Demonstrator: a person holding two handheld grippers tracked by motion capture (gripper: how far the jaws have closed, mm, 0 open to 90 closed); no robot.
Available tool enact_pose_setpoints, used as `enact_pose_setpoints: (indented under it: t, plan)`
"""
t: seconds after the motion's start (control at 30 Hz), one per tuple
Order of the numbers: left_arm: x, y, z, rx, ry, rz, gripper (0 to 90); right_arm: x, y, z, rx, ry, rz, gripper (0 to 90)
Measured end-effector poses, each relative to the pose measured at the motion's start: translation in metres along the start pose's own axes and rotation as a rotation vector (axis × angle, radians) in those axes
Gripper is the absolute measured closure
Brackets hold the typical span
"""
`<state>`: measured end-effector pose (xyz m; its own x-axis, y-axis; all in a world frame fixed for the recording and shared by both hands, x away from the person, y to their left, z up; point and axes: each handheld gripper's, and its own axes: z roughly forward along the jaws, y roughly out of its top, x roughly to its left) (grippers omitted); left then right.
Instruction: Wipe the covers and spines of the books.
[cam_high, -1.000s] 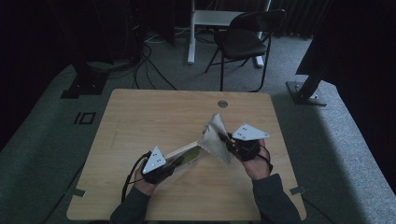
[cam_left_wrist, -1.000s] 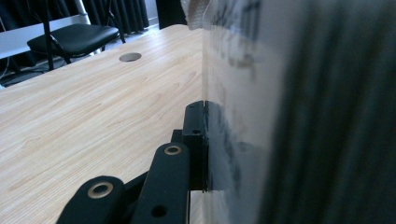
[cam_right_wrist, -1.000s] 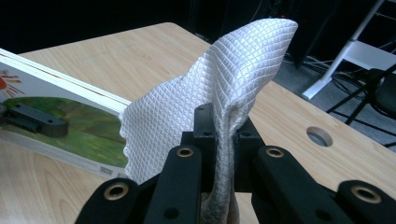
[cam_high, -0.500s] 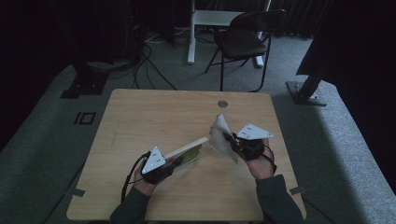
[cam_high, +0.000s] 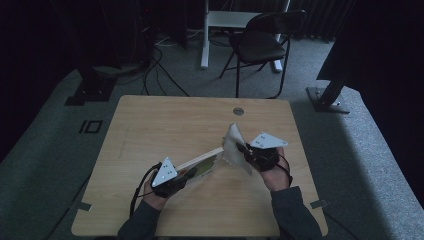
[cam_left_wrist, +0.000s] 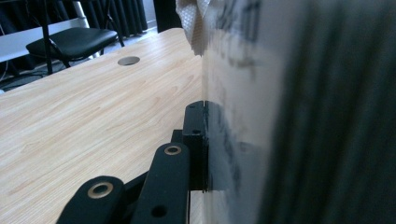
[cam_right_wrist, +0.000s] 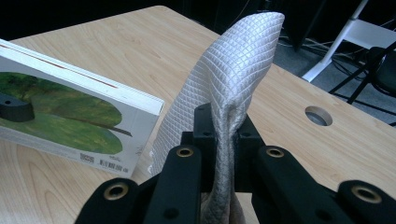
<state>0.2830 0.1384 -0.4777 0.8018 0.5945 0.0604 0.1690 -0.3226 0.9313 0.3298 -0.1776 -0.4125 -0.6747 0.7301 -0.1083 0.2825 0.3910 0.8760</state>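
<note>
My left gripper (cam_high: 191, 173) is shut on a book (cam_high: 206, 161) with a green picture cover, holding it on edge at a slant just above the table (cam_high: 150, 125). In the left gripper view the book (cam_left_wrist: 289, 116) is a blur at the right, and one black jaw of the left gripper (cam_left_wrist: 205, 142) lies flat against it. My right gripper (cam_high: 245, 151) is shut on a white quilted cloth (cam_high: 234, 142) at the book's far end. In the right gripper view the cloth (cam_right_wrist: 233, 79) rises from between the right gripper's (cam_right_wrist: 224, 128) jaws, next to the book (cam_right_wrist: 70, 121).
The light wooden table has a round cable hole (cam_high: 238, 111) near its far edge. A black folding chair (cam_high: 260, 45) and a white stand (cam_high: 220, 20) are behind the table, with cables on the grey carpet. Dark equipment bases stand at the left and right.
The right gripper with the cloth shifted a little to the right and back beside the book's end. The left gripper and the book kept still.
</note>
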Motion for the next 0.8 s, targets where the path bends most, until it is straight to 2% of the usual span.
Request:
enact_pose_setpoints:
  t: [0.53,0.8]
  plan:
    - [-0.001,0.002,-0.002,-0.009,-0.005,0.003,78.2,0.006,-0.002,0.008,0.018,0.05,0.002,84.0]
    - [-0.001,0.003,-0.002,-0.012,-0.005,0.003,78.1,0.008,-0.004,0.013,0.028,0.108,0.022,84.0]
